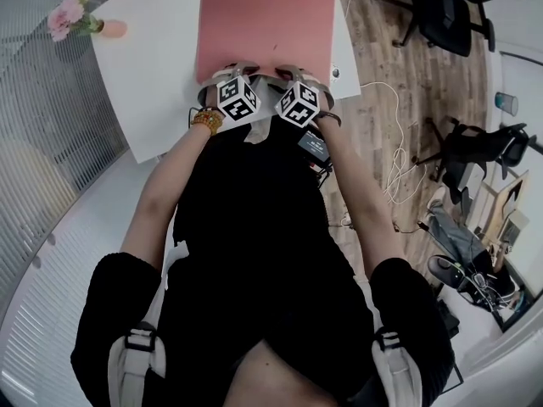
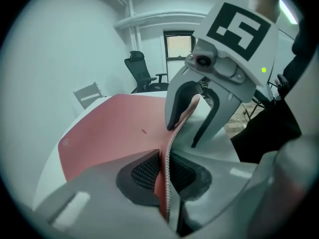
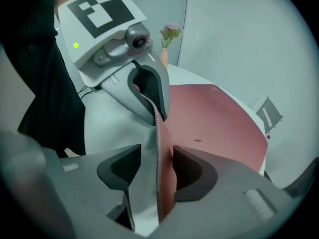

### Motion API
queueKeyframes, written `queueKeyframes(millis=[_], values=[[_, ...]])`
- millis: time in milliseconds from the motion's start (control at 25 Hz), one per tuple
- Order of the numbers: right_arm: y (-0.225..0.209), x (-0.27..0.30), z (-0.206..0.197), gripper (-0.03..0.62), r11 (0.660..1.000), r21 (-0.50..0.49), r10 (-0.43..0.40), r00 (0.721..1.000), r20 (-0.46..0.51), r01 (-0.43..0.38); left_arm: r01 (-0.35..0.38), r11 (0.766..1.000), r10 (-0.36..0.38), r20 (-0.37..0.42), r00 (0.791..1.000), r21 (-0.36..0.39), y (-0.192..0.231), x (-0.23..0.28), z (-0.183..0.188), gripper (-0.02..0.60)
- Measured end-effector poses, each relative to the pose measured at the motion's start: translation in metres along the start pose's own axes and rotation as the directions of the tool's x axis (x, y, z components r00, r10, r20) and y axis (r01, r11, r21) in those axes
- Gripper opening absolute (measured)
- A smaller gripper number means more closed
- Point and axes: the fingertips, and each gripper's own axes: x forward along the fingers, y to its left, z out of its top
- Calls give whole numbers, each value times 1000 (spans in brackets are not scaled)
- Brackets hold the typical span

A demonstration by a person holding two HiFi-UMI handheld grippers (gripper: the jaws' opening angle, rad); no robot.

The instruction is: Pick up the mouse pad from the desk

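Clamping the near edge of the mouse pad [image 2: 109,133], the left tool [image 2: 165,176] has both ribbed fingertips [image 2: 144,172] pressed against the pink sheet, and the stitched border runs straight up between them. The right tool [image 3: 157,166] straddles the same edge just beside it, but its jaws stand wide apart. One fingertip [image 3: 119,168] is clearly off the pale underside. The other sits at the pink face, and contact there cannot be told, so nothing is gripped on that side.

From the head view the two tools sit side by side at the pad's near end, marker cubes up, close against the person's body. A beaded bracelet [image 1: 207,120] shows on the left wrist.

The near edge of the mouse pad is turned up off the bench [image 1: 153,66], standing almost on end where the tools meet it. The rest lies flat on the white top and stretches away from the person.

Further out, a small vase of pink flowers [image 1: 72,19] stands at the bench's far left corner. To the right lies a wood floor [image 1: 382,58], with a black office chair [image 1: 445,7] and loose white cables [image 1: 394,172] on it.
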Motion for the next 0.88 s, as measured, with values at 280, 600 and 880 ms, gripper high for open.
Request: queueKeyframes(millis=[280, 600, 880], values=[[-54, 7, -15, 142, 978, 8, -207, 976, -61, 208, -44, 999, 44, 1, 999, 14, 3, -5, -4, 48], [-51, 8, -42, 116, 982, 76, -166, 979, -114, 176, -46, 998, 41, -98, 994, -50, 20, 8, -44, 87], [-52, 5, -43, 86, 969, 215, -96, 990, -108, 117, -36, 980, 28, -45, 999, -196, 22, 5, -42, 66]])
